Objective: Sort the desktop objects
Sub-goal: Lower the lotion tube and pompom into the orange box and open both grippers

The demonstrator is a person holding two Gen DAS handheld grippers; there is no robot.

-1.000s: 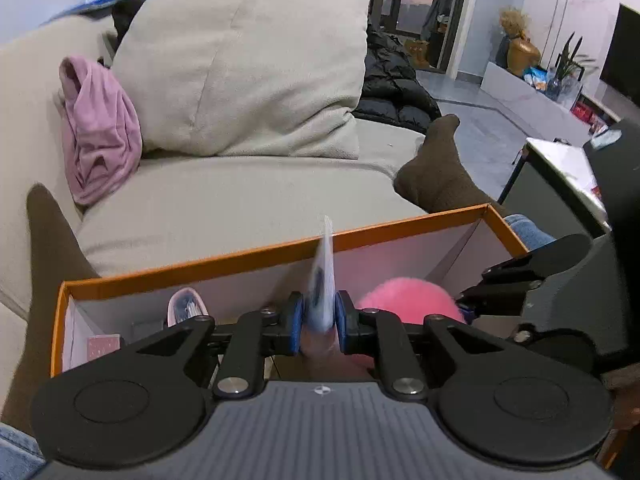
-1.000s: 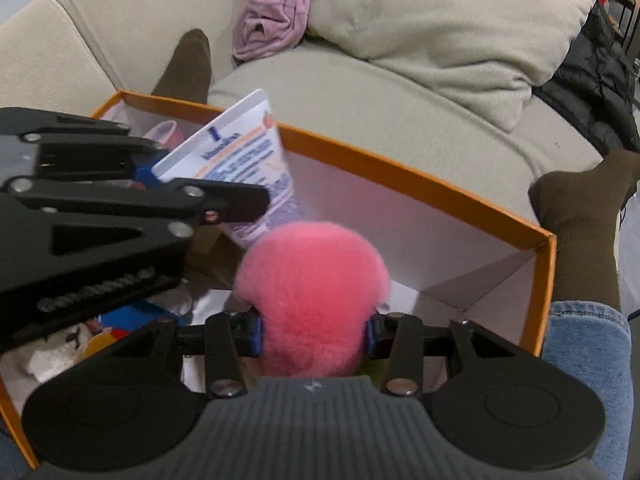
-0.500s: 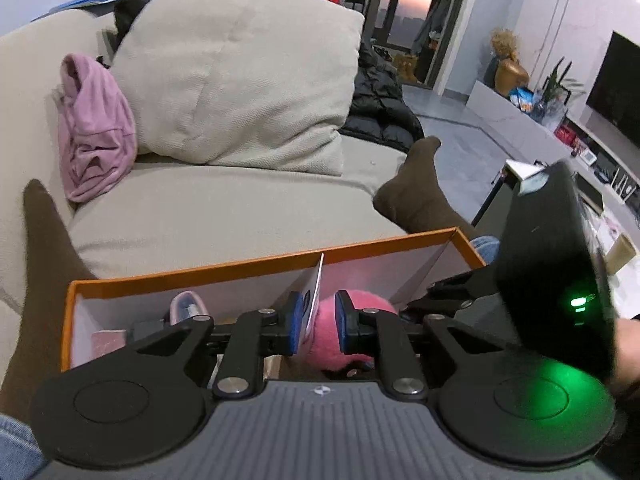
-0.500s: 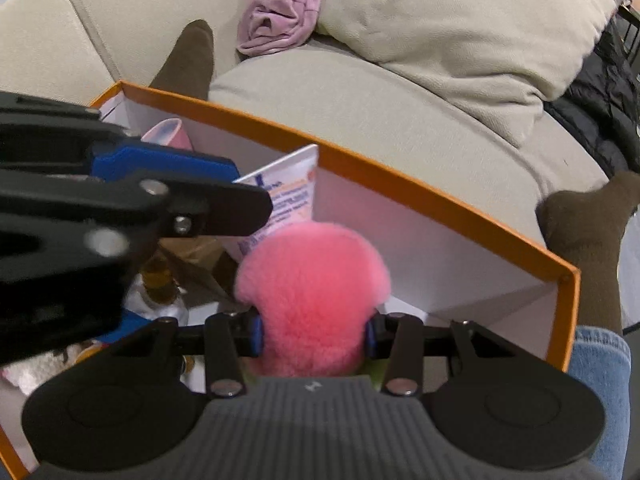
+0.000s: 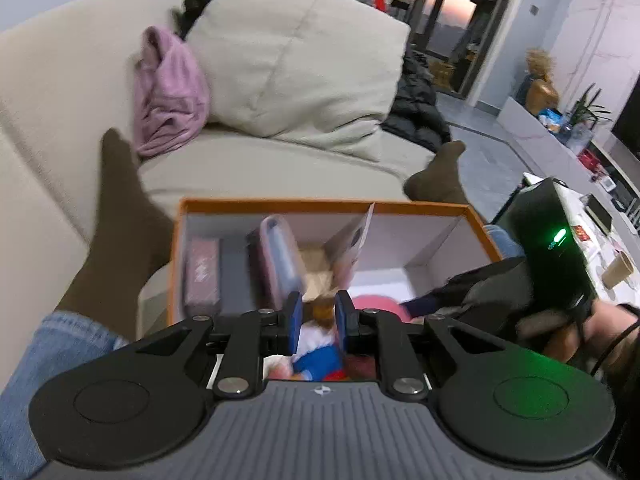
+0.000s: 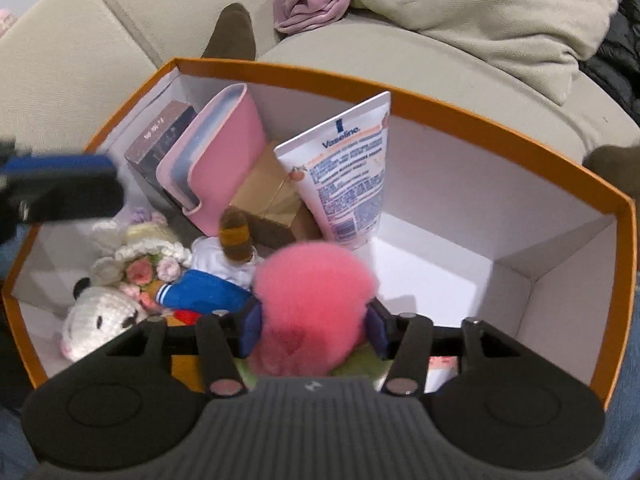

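Observation:
An orange box point(image 6: 472, 118) with a white inside rests on the person's lap. A white Vaseline tube point(image 6: 348, 172) stands upright in it, leaning on a brown carton point(image 6: 268, 200). My left gripper point(image 5: 318, 322) is open and empty above the box, behind the tube point(image 5: 356, 240). My right gripper point(image 6: 312, 326) is shut on a pink fluffy ball point(image 6: 312, 300) just inside the box's near side. The ball also shows in the left wrist view point(image 5: 378, 306). A pink case point(image 6: 224, 152), a dark box point(image 6: 160, 144) and plush toys point(image 6: 160, 280) lie in the box.
The box sits between two brown-socked feet point(image 5: 120, 220) on a beige sofa point(image 5: 280, 164). A large cushion point(image 5: 304, 52), a pink cloth point(image 5: 168, 88) and a black jacket point(image 5: 416, 112) lie on the sofa. A side table point(image 5: 592, 216) stands at right.
My left gripper let go of the Vaseline tube, opened and pulled back; the tube now stands in the box. My right gripper lowered the pink ball toward the box.

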